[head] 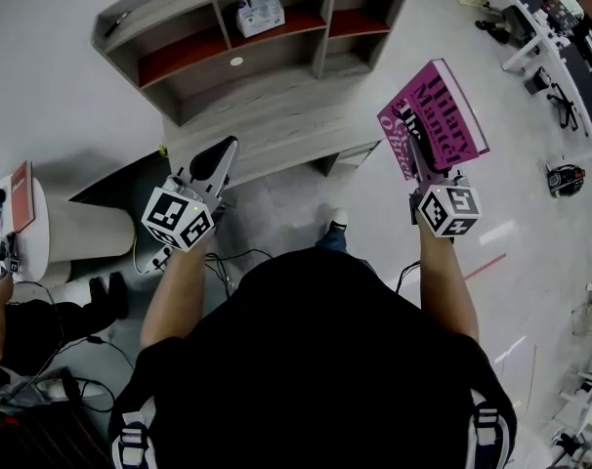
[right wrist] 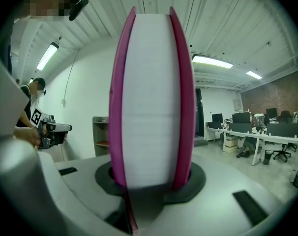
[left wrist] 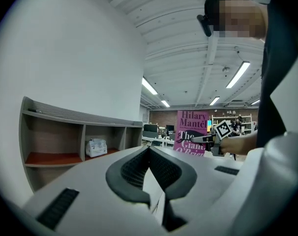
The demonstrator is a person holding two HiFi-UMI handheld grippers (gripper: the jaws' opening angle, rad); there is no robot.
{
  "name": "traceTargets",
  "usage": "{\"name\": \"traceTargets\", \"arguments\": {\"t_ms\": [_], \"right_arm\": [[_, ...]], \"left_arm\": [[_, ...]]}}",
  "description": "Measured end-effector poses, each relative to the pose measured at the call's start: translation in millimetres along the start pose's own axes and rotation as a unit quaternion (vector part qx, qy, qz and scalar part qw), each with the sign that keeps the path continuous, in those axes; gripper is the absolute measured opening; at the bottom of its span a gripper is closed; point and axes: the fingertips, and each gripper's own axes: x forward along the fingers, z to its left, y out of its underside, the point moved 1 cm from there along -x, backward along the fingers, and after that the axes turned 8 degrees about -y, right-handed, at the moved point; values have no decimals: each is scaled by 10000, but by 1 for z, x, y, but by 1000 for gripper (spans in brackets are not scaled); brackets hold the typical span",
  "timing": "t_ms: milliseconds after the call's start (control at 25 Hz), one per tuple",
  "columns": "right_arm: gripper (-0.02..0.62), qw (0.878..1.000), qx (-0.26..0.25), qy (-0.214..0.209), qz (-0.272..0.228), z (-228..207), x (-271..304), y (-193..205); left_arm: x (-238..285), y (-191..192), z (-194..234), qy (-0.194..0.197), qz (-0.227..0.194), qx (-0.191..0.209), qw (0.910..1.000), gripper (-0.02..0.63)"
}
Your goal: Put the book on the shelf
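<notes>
Head view: one book [head: 435, 115], maybe one box [head: 260, 14]

The cover of the book [head: 435, 115] is seen as smooth, faintly glossy magenta card, its page block [right wrist: 150, 97] as matt white paper. The shelf [head: 276, 115] is finished in grey wood grain. The left tool [left wrist: 150, 150] is cased in matt pale plastic, with dark ribbed pads [left wrist: 132, 171].
</notes>
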Motion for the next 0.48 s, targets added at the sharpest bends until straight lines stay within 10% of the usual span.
{"name": "traceTargets", "arguments": {"t_ms": [480], "right_arm": [[150,9997,-23,-253,45,-42,50,-8]], "left_arm": [[51,0,9,-132,101,43,9999,20]]}}
